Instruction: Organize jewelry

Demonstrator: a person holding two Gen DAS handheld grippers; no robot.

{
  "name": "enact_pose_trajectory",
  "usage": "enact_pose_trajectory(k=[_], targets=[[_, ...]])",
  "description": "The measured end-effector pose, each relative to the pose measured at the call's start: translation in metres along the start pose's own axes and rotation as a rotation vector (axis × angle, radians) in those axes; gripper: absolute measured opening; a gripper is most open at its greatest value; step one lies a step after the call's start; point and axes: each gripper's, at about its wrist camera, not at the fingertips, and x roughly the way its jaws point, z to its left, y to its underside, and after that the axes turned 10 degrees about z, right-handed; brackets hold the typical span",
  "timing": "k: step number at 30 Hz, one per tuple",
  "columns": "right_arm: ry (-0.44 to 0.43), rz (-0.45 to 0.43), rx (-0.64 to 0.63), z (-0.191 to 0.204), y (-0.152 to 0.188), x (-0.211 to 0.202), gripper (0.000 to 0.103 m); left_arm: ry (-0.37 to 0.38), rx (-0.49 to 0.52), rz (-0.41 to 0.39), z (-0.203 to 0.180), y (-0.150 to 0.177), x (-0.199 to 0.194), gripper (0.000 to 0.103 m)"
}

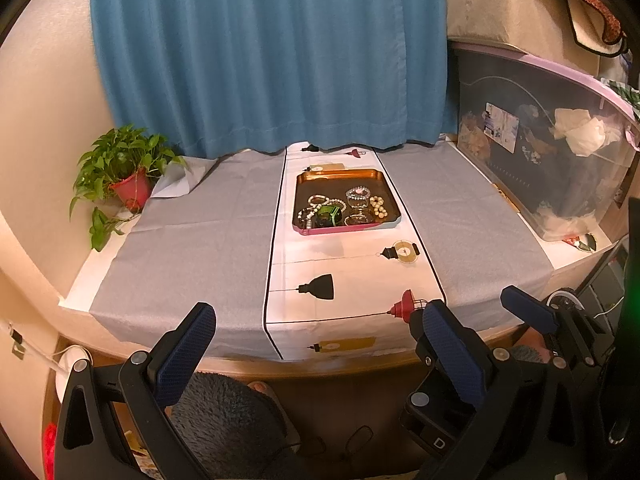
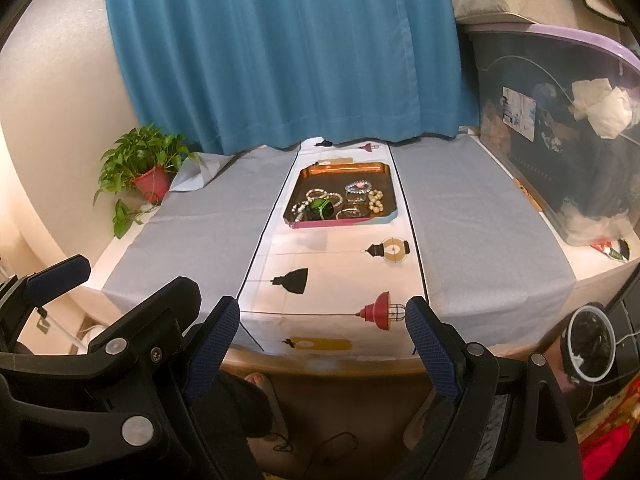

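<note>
The bracelets and bead strings point(image 1: 340, 208) all lie gathered inside the orange tray point(image 1: 340, 176) on the bench's lamp-print runner point(image 1: 312, 304), apparently loosely heaped. Both the left gripper point(image 1: 316, 344) and right gripper point(image 2: 322, 336) hover short of the bench's near edge (well apart from the tray), fingers spread and empty, which suits either a start or a finish.

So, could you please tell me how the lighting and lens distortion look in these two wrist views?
Left wrist view: warm orange cast, strong fisheye bend along the table's front edge, black corners, a green glow at the right border; the rectangular copper-coloured jewelry tray is reasonably sharp. Right wrist view: similar bend and dark corners, cooler tone; the open right tool looms large, and the tray looks slightly soft.
</note>
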Motion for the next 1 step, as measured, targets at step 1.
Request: enact_pose_trajectory(k=[1], targets=[[-0.001, 0.001, 0.0, -0.0022, -0.0017, 0.0002, 0.085, 0.0, 0.0, 0.002, 0.0001, 0.0011, 0.0018, 0.103]])
